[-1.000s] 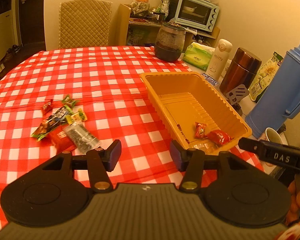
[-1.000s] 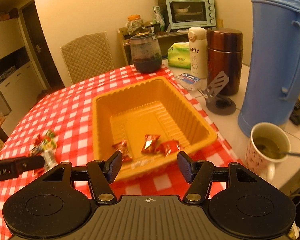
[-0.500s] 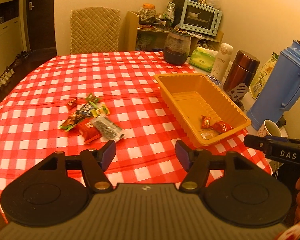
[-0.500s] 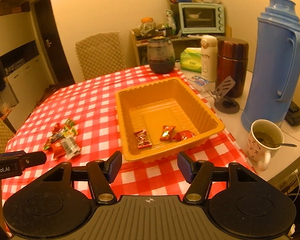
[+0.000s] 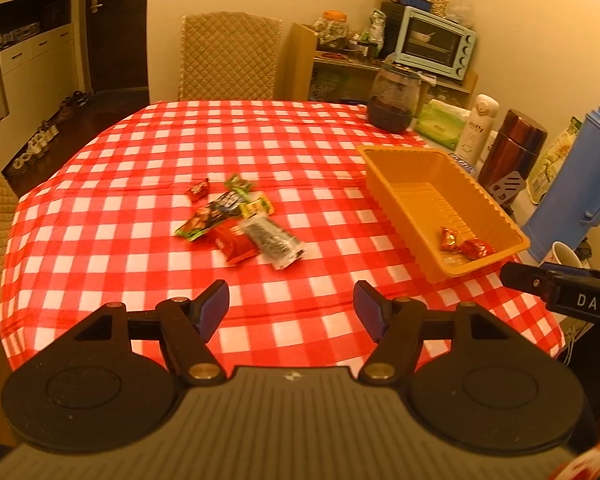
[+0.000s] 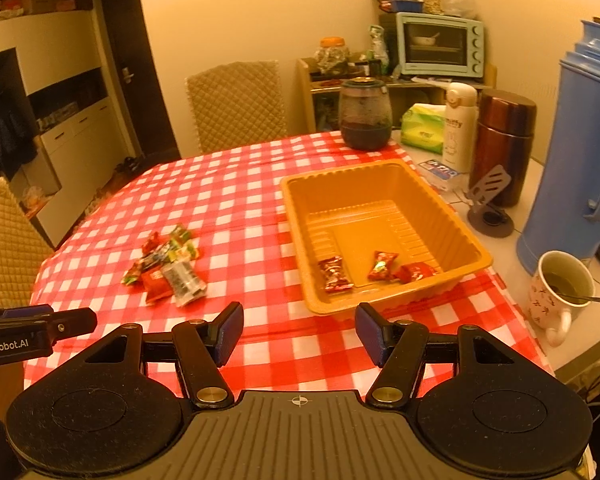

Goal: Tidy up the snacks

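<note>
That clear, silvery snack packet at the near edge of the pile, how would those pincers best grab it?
Probably from above, across the narrow middle of the clear silvery snack packet: it lies flat and long on the red-checked tablecloth, its near side free. The left gripper, open and empty, faces it.

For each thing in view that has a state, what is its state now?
left gripper: open, empty, jaws just opened wider
right gripper: open, empty
orange tray: holds three wrapped snacks
snack pile: loose on the tablecloth
mug: upright, spoon inside
blue thermos: upright
</note>
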Demonstrator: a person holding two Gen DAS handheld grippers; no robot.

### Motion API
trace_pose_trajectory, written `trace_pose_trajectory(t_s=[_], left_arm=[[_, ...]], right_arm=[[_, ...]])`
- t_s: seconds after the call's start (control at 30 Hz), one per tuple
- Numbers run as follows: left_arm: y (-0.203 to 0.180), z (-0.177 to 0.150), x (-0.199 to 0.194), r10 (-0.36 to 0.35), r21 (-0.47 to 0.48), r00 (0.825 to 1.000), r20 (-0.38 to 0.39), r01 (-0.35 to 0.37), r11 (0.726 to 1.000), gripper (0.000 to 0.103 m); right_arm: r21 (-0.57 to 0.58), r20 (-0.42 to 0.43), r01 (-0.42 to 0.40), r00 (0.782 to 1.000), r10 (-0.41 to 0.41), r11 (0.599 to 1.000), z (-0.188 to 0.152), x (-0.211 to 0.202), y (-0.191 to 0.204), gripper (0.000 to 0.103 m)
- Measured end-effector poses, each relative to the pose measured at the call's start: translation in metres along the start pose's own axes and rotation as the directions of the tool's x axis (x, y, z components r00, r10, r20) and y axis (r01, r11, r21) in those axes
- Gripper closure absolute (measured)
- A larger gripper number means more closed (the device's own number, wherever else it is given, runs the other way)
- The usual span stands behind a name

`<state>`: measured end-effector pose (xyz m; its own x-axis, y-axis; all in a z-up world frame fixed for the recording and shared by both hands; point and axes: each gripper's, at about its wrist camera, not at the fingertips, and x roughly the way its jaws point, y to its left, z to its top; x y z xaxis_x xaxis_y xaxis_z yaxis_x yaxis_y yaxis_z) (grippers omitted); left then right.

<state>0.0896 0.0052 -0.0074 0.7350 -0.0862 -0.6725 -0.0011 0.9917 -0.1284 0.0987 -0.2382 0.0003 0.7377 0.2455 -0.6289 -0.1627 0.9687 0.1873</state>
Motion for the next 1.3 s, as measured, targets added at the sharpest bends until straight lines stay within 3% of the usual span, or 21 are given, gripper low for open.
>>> trace_pose_trajectory(t_s=[0.7,1.3], left_arm=[[0.038,-0.007,0.01,0.054,-0.066,0.998,-0.017,-0.055,0.996,0.035],[0.08,0.001,0.068,0.113,-0.128,0.99,-0.079,-0.123,0.984,0.033]], right_arm=[[-0.067,-0.047,-0.047,0.998,0.044,0.997,-0.004,0.028,0.031,0.041],[-0.132,-0.144,-0.138,0.983,0.118,0.982,0.0,0.121,0.067,0.041]])
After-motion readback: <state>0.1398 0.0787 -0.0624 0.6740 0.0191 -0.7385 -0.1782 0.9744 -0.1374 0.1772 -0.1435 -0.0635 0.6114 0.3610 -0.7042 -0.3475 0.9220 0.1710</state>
